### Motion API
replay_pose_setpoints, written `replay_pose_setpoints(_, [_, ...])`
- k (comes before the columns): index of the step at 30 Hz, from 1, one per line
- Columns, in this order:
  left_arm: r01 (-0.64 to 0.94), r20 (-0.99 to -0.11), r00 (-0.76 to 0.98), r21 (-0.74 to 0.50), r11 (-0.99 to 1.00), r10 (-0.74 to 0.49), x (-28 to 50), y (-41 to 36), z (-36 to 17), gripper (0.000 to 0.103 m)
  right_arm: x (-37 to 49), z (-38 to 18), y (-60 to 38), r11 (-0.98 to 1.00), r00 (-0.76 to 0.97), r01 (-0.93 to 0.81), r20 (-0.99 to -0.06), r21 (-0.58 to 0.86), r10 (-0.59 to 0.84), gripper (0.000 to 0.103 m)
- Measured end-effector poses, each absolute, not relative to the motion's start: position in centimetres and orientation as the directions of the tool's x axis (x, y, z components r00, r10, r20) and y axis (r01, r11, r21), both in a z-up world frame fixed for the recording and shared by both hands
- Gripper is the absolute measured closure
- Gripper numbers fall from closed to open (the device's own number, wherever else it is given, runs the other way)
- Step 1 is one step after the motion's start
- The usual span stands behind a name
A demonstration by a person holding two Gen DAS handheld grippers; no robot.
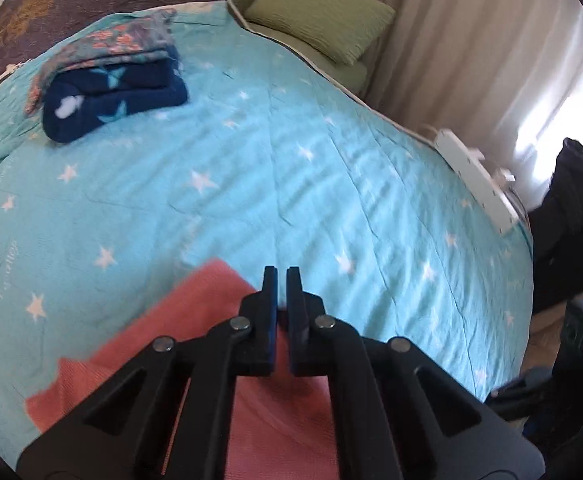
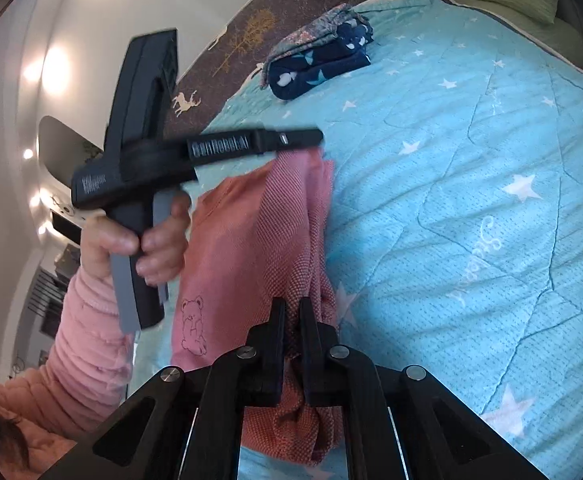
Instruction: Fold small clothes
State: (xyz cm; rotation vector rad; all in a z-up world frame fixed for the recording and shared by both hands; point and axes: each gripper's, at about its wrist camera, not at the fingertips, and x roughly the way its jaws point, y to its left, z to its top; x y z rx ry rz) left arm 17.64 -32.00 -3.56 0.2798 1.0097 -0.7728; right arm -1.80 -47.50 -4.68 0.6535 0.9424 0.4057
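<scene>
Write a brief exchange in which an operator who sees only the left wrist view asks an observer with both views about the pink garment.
Operator: I see the pink garment below my left gripper. Is the right gripper holding it too?
Observer: Yes, the right gripper is shut on a bunched fold of it.
Operator: Does the cloth lie flat on the bedspread?
Observer: No, it hangs lifted between the two grippers, and a teddy bear outline shows on the hanging part.

Coarse-knit pink garment (image 2: 291,216), quilted blanket (image 2: 471,200)
</scene>
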Motion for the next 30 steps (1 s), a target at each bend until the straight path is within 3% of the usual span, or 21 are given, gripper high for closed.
replay_pose_setpoints(2, [0.644,-0.836,0.333,-0.137,0.753,-0.437,19.5,-31.6,-3.9,0.102,-2.0,-5.4,-47.7,0.725,0.514,-0.007,-0.619,0.689,0.594,0.098])
replay_pose_setpoints(5, [0.609,-0.818,0.28,-0.253,0.751,-0.503,20.1,-30.1,-4.0,0.102,-3.0,-5.8,-48.5,0.694,0.525,0.021,-0.599,0.72,0.605,0.097])
replay_pose_setpoints(8, [0.617,-0.792,0.297,-0.266,0.74,-0.533,18.9,-28.7,-2.8,0.101,-4.0,-5.2,-48.9,0.718,0.535,0.027,-0.616,0.696,0.577,0.096])
replay_pose_setpoints(9, [0.63,-0.778,0.293,-0.279,0.724,-0.555,18.3,-28.3,-2.1,0.097,-3.9,-5.1,-48.9,0.725,0.538,0.029,-0.622,0.688,0.569,0.095])
replay_pose_setpoints(10, [0.653,-0.767,0.283,-0.285,0.701,-0.576,17.5,-27.9,-1.4,0.091,-4.1,-4.8,-49.1,0.73,0.544,0.025,-0.622,0.683,0.564,0.094])
replay_pose_setpoints(11, [0.672,-0.764,0.28,-0.276,0.687,-0.581,16.8,-27.8,-1.0,0.072,-4.2,-4.5,-49.2,0.733,0.548,0.024,-0.622,0.68,0.559,0.093])
replay_pose_setpoints(12, [0.693,-0.765,0.281,-0.256,0.674,-0.579,16.2,-27.8,-0.7,0.047,-4.2,-4.2,-49.4,0.736,0.554,0.028,-0.623,0.676,0.551,0.092])
replay_pose_setpoints(14, [0.726,-0.772,0.296,-0.201,0.658,-0.563,15.2,-28.1,-0.6,0.032,-4.0,-3.7,-49.6,0.731,0.574,0.027,-0.609,0.682,0.547,0.087])
replay_pose_setpoints(17, [0.732,-0.804,0.277,-0.178,0.658,-0.526,14.8,-29.3,-2.3,0.032,-3.7,-2.7,-48.7,0.741,0.599,0.004,-0.594,0.672,0.536,0.073])
replay_pose_setpoints(19, [0.73,-0.831,0.295,-0.123,0.672,-0.472,15.0,-30.2,-4.1,0.043,-3.0,-2.4,-47.3,0.764,0.601,-0.022,-0.603,0.645,0.526,0.071])
replay_pose_setpoints(20, [0.721,-0.842,0.337,-0.057,0.69,-0.422,15.0,-30.8,-5.0,0.058,-2.7,-2.5,-46.8,0.78,0.593,-0.016,-0.622,0.625,0.511,0.071])
replay_pose_setpoints(21, [0.7,-0.848,0.38,0.004,0.714,-0.368,15.3,-31.3,-6.0,0.061,-2.2,-3.2,-46.3,0.813,0.576,0.028,-0.674,0.582,0.462,0.074])
replay_pose_setpoints(23, [0.646,-0.83,0.426,0.001,0.763,-0.36,16.1,-31.0,-6.2,0.061,-1.6,-5.1,-46.4,0.832,0.53,0.147,-0.752,0.536,0.391,0.074])
replay_pose_setpoints(26, [0.588,-0.773,0.501,-0.026,0.808,-0.389,15.8,-28.8,-3.3,0.061,-2.7,-6.0,-48.0,0.74,0.541,0.209,-0.705,0.64,0.457,0.074])
replay_pose_setpoints(28, [0.601,-0.729,0.524,-0.049,0.798,-0.44,14.8,-26.7,-0.9,0.06,-3.5,-4.9,-48.2,0.781,0.558,0.195,-0.722,0.593,0.409,0.074])
replay_pose_setpoints(30, [0.603,-0.686,0.556,-0.055,0.796,-0.469,13.2,-23.9,1.4,0.045,-4.3,-3.7,-48.2,0.836,0.571,0.188,-0.75,0.515,0.333,0.072])
